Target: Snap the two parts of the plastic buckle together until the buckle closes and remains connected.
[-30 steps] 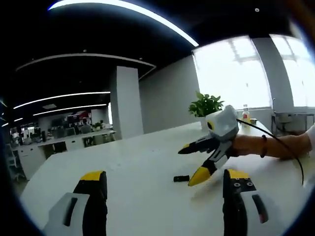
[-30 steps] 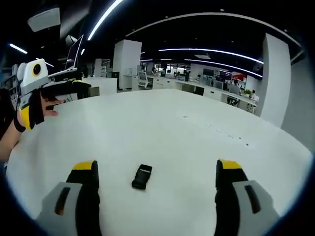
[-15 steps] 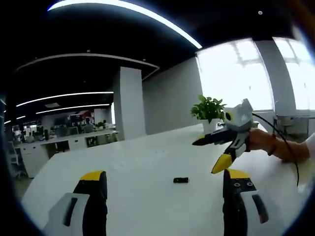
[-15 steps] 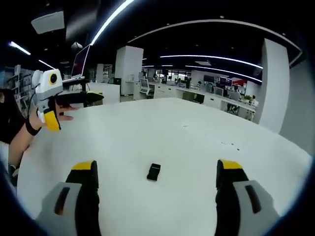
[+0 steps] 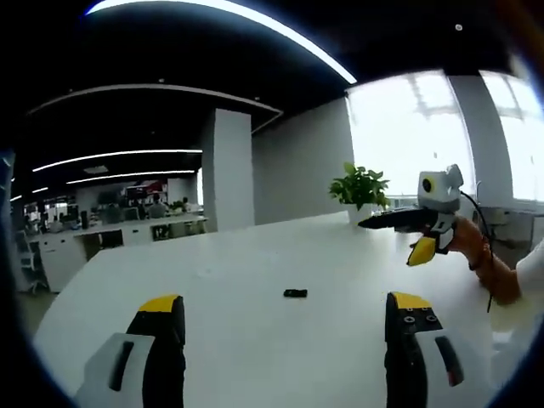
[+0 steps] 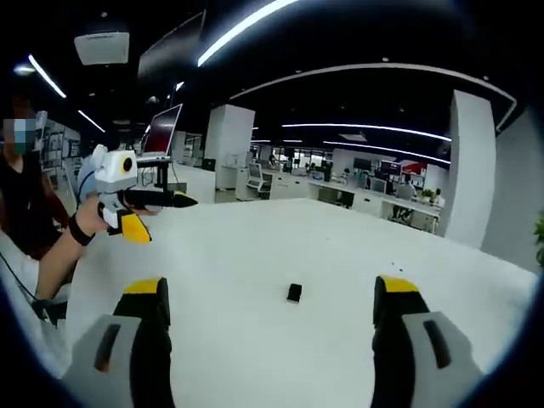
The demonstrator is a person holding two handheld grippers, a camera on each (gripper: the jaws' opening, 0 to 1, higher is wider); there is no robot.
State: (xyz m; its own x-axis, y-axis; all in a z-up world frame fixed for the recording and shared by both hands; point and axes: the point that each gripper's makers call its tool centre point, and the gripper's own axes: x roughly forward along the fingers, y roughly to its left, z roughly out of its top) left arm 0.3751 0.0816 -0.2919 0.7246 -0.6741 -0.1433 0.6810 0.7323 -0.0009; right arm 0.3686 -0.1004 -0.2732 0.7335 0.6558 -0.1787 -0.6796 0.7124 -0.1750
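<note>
Your left gripper [image 5: 280,310] and right gripper [image 6: 270,293] gape wide, empty, well apart from the buckle [image 6: 294,292]; reaching from here risks knocking it across the table [image 6: 255,255].

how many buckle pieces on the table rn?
1 visible: a single small black buckle lying on the white table, out ahead between both grippers and touched by neither. It's too small to tell whether it's one part or two already joined.
</note>
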